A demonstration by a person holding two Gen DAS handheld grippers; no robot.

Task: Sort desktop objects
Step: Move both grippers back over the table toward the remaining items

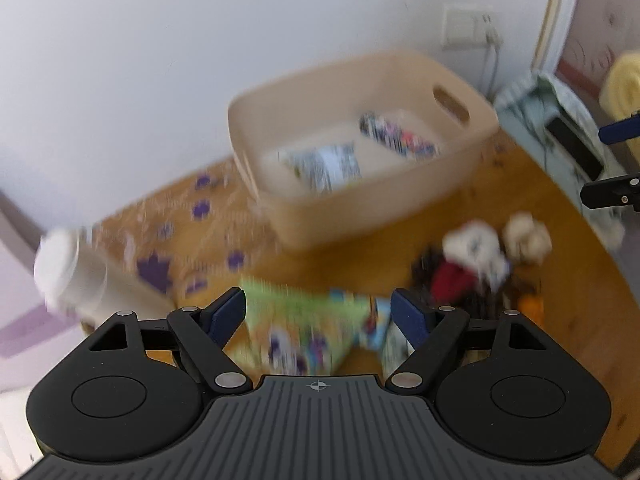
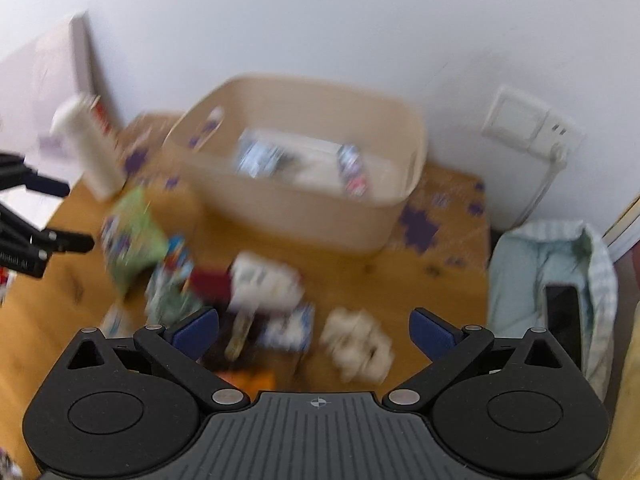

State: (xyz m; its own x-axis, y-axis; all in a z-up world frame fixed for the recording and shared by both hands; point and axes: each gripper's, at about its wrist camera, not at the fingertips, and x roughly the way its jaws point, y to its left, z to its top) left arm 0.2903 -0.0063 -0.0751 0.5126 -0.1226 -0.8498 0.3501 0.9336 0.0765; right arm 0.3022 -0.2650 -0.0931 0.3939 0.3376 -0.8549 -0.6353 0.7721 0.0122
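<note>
While angled downward, both tongs (image 1: 318, 314) (image 2: 314, 332) gape wide, empty, above table (image 2: 400, 276) clutter.

The beige bin (image 1: 400, 204) looks like smooth matt plastic. The tabletop (image 2: 420, 280) is warm, faintly glossy wood. The grippers' black housings (image 2: 316, 432) are matt, ribbed plastic.

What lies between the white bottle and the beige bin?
In the right wrist view, only patterned tabletop shows between the white bottle and the beige bin.
</note>
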